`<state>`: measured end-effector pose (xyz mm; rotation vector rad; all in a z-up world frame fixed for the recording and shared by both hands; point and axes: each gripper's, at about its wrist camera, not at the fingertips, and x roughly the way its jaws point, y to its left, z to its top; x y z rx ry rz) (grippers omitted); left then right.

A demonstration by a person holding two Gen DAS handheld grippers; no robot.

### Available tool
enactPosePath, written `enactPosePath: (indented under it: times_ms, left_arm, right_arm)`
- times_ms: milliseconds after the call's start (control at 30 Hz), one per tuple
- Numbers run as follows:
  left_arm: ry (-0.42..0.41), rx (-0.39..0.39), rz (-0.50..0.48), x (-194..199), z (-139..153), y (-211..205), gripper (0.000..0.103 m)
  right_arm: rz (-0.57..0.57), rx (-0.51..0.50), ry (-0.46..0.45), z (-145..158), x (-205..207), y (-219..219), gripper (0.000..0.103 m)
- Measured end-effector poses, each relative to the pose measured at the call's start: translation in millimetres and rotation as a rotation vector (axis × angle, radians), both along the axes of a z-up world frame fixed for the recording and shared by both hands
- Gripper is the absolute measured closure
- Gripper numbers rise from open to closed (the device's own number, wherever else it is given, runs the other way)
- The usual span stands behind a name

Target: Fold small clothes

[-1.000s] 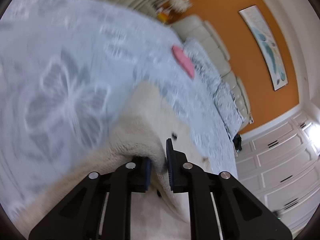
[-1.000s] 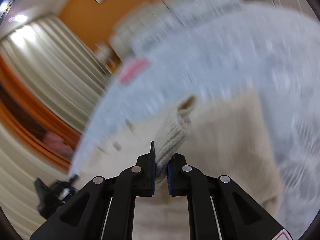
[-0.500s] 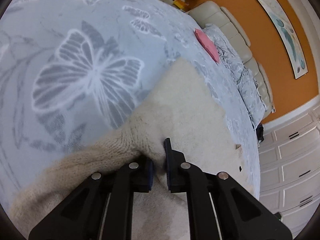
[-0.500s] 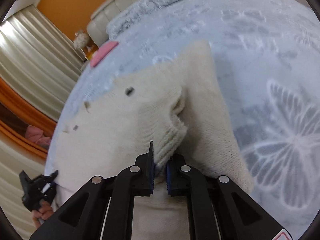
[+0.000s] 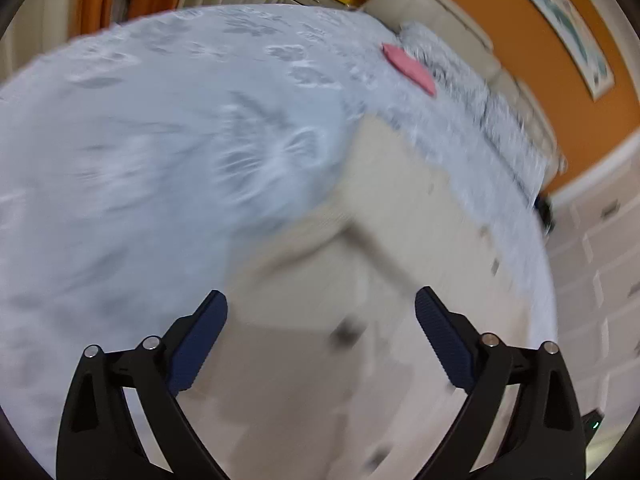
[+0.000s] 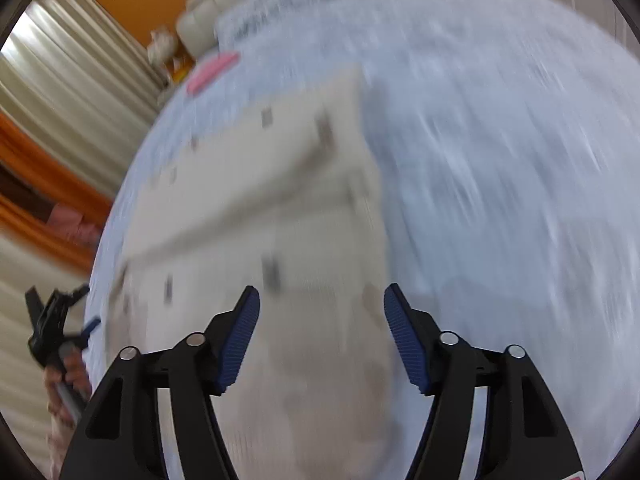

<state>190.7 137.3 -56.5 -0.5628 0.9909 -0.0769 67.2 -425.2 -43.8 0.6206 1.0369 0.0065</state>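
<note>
1. The left gripper [image 5: 320, 312] has its fingers spread wide. Nothing lies between the blue pads [image 5: 200, 336].
2. The right gripper [image 6: 322, 316] also has its fingers spread wide, with nothing clamped between its blue pads [image 6: 240, 332].
3. The cream knitted garment [image 5: 384, 240] lies on the bed [image 5: 140, 140], directly ahead of and below both grippers. In the right wrist view the garment [image 6: 256, 208] occupies the centre of the frame.
4. One panel of the garment is folded across the rest. The fold shows as a raised straight edge with a shadow under it in both views.
5. Small dark marks dot the garment surface. Motion blur prevents identification of what they are.
6. The bed carries a pale blue-grey cover with a faint printed pattern. The cover [image 6: 500, 140] extends to the right of the garment in the right wrist view.
7. A pink item [image 5: 408, 68] lies on the cover near the head end of the bed, well apart from the garment. The same pink item [image 6: 212, 70] appears beyond the garment in the right wrist view.
8. A cream padded headboard [image 5: 444, 28] stands against an orange wall [image 5: 580, 92]. A framed picture [image 5: 560, 20] hangs on that wall.
9. Curtains [image 6: 80, 80] hang on the left side of the right wrist view.
10. The left gripper [image 6: 56, 320] is visible at the left edge of the bed in the right wrist view, held in the person's hand [image 6: 68, 376].
11. Both views are blurred by motion.
</note>
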Motion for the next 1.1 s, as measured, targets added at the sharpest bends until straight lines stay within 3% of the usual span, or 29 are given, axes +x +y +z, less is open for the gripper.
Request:
enactPosePath:
  times_ms: [67, 133, 200, 267, 367, 433, 467, 533, 567, 633, 667, 800, 1000, 1100]
  left_arm:
    - [0.091, -0.013, -0.026, -32, -8, 20, 0.010]
    - [0.203, -0.073, -0.053, -54, -24, 29, 0.010]
    - [0.302, -0.104, -0.048, -70, -42, 28, 0.010]
    - [0.325, -0.141, -0.043, -77, -51, 22, 0.010]
    - [0.321, -0.091, -0.065, -78, -51, 5, 0.011]
    - [0.331, -0.122, -0.052, -79, -52, -1, 0.023]
    - [0.341, -0.108, -0.039, -80, -53, -3, 0.035]
    - [0.363, -0.045, -0.019, -81, -50, -9, 0.065]
    - [0.372, -0.053, -0.027, -82, -48, -9, 0.094]
    - [0.385, -0.163, -0.033, -90, -38, -3, 0.093]
    - [0.360, -0.172, -0.033, -96, -27, 0, 0.093]
    - [0.242, -0.153, -0.107, -121, 27, 1, 0.094]
    - [0.220, -0.206, -0.164, -183, 61, 0, 0.094]
    - [0.247, -0.226, -0.196, -224, 61, 0, 0.094]
  right_arm:
    - [0.004, 0.148, 0.122, -21, -48, 1, 0.037]
    - [-0.010, 0.281, 0.216, -41, -76, 8, 0.037]
    - [0.000, 0.333, 0.244, -51, -82, 18, 0.037]
    - [0.031, 0.359, 0.277, -57, -76, 31, 0.037]
    - [0.033, 0.369, 0.313, -64, -57, 42, 0.034]
    - [0.047, 0.314, 0.321, -62, -56, 49, 0.028]
    - [0.057, 0.278, 0.314, -59, -54, 54, 0.033]
    - [0.066, 0.193, 0.300, -52, -48, 63, 0.092]
    - [0.061, 0.217, 0.281, -51, -50, 62, 0.093]
    - [0.016, 0.245, 0.199, -28, -63, 50, 0.094]
    - [0.002, 0.239, 0.133, -9, -74, 44, 0.094]
    - [-0.037, 0.222, 0.021, 32, -109, 27, 0.096]
    - [-0.063, 0.187, -0.014, 53, -179, 9, 0.097]
    - [-0.056, 0.190, 0.005, 51, -216, 12, 0.097]
